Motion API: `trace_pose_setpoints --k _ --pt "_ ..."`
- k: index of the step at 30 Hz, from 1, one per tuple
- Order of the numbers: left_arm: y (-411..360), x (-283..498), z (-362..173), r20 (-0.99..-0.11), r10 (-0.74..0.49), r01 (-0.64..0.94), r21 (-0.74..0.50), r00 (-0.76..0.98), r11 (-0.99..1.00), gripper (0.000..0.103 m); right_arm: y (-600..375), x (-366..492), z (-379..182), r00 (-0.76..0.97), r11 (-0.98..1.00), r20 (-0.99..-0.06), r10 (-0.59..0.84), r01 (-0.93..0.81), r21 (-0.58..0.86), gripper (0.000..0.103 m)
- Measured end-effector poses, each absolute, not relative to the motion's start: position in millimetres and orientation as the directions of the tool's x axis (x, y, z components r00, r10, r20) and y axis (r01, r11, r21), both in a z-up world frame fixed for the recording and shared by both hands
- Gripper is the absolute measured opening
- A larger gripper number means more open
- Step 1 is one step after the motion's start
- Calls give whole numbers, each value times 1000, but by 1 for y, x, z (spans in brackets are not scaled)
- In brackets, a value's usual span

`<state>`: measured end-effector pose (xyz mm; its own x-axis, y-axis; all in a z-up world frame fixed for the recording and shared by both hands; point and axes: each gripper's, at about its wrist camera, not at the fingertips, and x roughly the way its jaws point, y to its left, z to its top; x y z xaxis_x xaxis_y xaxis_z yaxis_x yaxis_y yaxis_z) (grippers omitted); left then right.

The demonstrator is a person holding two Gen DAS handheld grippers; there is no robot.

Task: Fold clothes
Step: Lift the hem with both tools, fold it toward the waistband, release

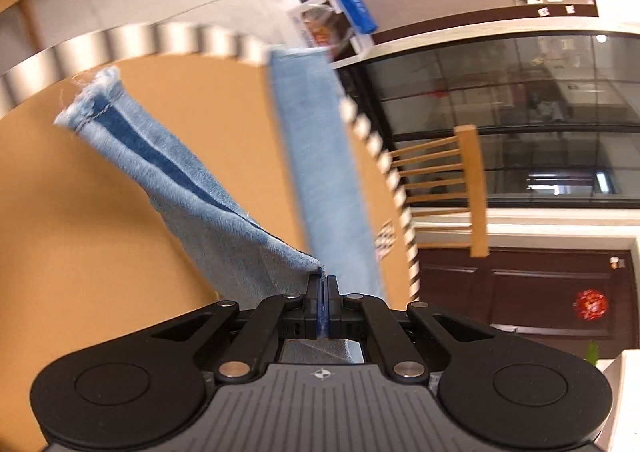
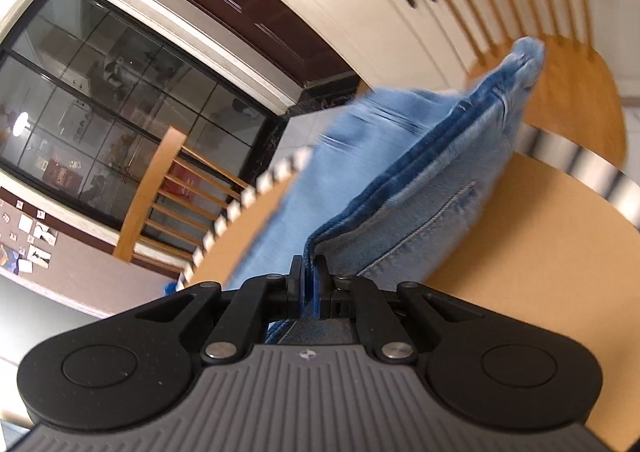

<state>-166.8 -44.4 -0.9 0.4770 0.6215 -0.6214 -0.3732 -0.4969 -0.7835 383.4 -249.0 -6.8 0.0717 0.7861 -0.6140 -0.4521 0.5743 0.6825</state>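
Note:
A pair of light blue jeans (image 1: 224,208) hangs lifted above a round orange table (image 1: 80,232). My left gripper (image 1: 322,278) is shut on an edge of the denim; one leg runs to a frayed hem at upper left, another leg (image 1: 320,156) stretches away over the table edge. My right gripper (image 2: 308,266) is shut on the jeans (image 2: 420,192) near a dark blue seam, with a stitched pocket line showing to the right. The cloth is blurred in both views.
The table has a shiny metal rim (image 1: 160,40) (image 2: 580,164). A wooden chair (image 1: 460,192) (image 2: 168,188) stands beside it. White cabinets (image 2: 380,4), dark glass doors (image 1: 520,120) and a counter with a blue box (image 1: 354,6) lie beyond.

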Motion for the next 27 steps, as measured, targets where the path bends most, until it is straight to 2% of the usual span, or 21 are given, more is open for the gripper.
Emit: trace_pose_setpoints --k 3,8,12,15,17,18,19,20,21,22,25,26,27 --pt "25 -162 0 -634 602 -406 -773 486 -487 0 -183 376 0 114 619 -649 752 -458 638 4" --pt "156 -139 -42 -693 489 -461 -719 530 -520 1 -79 362 -27 240 750 -749 617 -465 469 4" --pt "209 -131 -82 -773 325 -521 -615 544 -592 1 -30 353 -71 300 831 -796 525 -380 405 7" --pt "233 -136 -95 -755 292 -505 -623 587 -597 0 -12 344 -87 352 852 -794 496 -372 368 11" --pt "249 -140 -92 -739 320 -531 -658 594 -534 1 -8 339 -90 384 854 -781 493 -388 348 16" --pt "255 -141 -88 -734 341 -557 -672 587 -487 1 -9 337 -89 391 851 -772 501 -388 355 24" --pt "259 -144 -86 -727 349 -570 -683 591 -456 1 -11 335 -88 395 844 -760 516 -384 373 46" --pt "261 -150 -85 -716 345 -563 -693 606 -450 1 -13 333 -86 399 838 -748 530 -381 391 57" --pt "260 -158 -84 -702 342 -548 -707 625 -448 2 -17 329 -83 407 825 -727 554 -386 412 72" --pt "260 -166 -82 -687 342 -546 -722 641 -425 2 -24 324 -77 418 806 -696 584 -401 435 75" --pt "253 -187 -65 -675 351 -639 -734 650 -229 5 -51 300 -55 425 737 -607 672 -462 493 74" --pt "247 -193 -58 -678 356 -680 -720 643 -142 5 -59 291 -49 415 714 -586 696 -485 504 72" --pt "241 -195 -51 -684 364 -717 -694 632 -60 5 -67 282 -44 395 697 -583 710 -510 505 65"
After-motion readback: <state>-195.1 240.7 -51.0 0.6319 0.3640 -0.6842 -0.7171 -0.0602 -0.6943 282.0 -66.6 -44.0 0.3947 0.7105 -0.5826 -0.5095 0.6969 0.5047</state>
